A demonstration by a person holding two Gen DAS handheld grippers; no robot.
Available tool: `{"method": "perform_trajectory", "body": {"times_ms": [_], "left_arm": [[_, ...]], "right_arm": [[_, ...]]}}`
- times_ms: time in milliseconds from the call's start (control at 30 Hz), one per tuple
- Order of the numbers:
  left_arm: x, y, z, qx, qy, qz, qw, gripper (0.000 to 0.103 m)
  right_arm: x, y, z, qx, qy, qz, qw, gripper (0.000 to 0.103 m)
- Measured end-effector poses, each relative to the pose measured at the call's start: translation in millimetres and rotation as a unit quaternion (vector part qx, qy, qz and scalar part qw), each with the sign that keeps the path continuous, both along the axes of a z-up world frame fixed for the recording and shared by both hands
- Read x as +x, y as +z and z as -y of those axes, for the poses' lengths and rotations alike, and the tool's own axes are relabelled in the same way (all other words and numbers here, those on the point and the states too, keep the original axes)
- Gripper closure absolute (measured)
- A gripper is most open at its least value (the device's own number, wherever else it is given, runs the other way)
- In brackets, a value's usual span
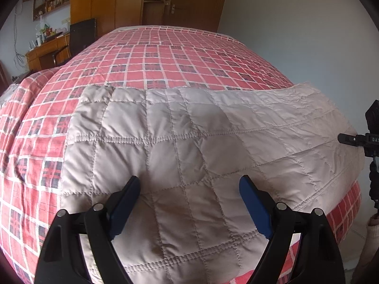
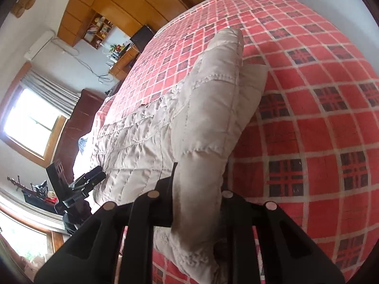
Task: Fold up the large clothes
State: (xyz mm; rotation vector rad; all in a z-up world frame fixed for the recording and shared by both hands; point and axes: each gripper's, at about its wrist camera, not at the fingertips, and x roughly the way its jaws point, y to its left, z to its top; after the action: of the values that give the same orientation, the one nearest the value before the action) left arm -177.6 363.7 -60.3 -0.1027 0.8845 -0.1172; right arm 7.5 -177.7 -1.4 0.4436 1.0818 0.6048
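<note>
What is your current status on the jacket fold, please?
Left gripper open above the quilted beige jacket. Right gripper shut on the jacket's edge, lifting it. Jacket lies on the red plaid bedspread. Nothing in the way.

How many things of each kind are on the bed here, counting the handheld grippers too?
Quilted beige garment: 1
Red plaid bedspread: 1
Grippers: 2, the left gripper open over the garment, the right gripper shut on a raised fold of it
Total: 4
</note>
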Motion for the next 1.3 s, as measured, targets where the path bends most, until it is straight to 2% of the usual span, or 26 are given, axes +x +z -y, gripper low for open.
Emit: {"method": "perform_trajectory", "body": {"times_ms": [200,400,533,700,900,1200,1300], "left_arm": [[0.2,-2.9,1.9,0.005,-0.010,0.001,0.9999,0.017],[0.2,-5.6,5.3,0.009,-0.012,0.003,0.9999,0.017],[0.0,-6.5,5.7,0.009,-0.011,0.003,0.9999,0.017],[-0.1,-6.7,4.4,0.002,-0.011,0.003,0.9999,0.017],[-1.4,-8.1,2.7,-0.004,-0.014,0.005,0.9999,0.017],[1.1,-6.5,-0.1,-0.013,-0.020,0.002,0.9997,0.017],[2.3,-6.3,-0.9,-0.014,-0.021,0.000,0.9997,0.016]], "right_arm": [[3.9,-32.4,-3.9,-0.018,-0.015,-0.040,0.999,0.087],[0.1,-51.7,-9.5,-0.021,-0.020,-0.046,0.999,0.082],[-0.9,-57.8,-7.4,0.001,-0.026,-0.053,0.998,0.081],[1.7,-58.5,-5.4,-0.012,-0.028,-0.046,0.998,0.081],[-4.3,-67.5,1.0,0.009,-0.040,-0.044,0.998,0.081],[-3.6,-48.9,-9.2,-0.038,-0.053,-0.053,0.996,0.083],[-3.5,-29.9,-17.2,-0.063,-0.060,-0.051,0.995,0.085]]}}
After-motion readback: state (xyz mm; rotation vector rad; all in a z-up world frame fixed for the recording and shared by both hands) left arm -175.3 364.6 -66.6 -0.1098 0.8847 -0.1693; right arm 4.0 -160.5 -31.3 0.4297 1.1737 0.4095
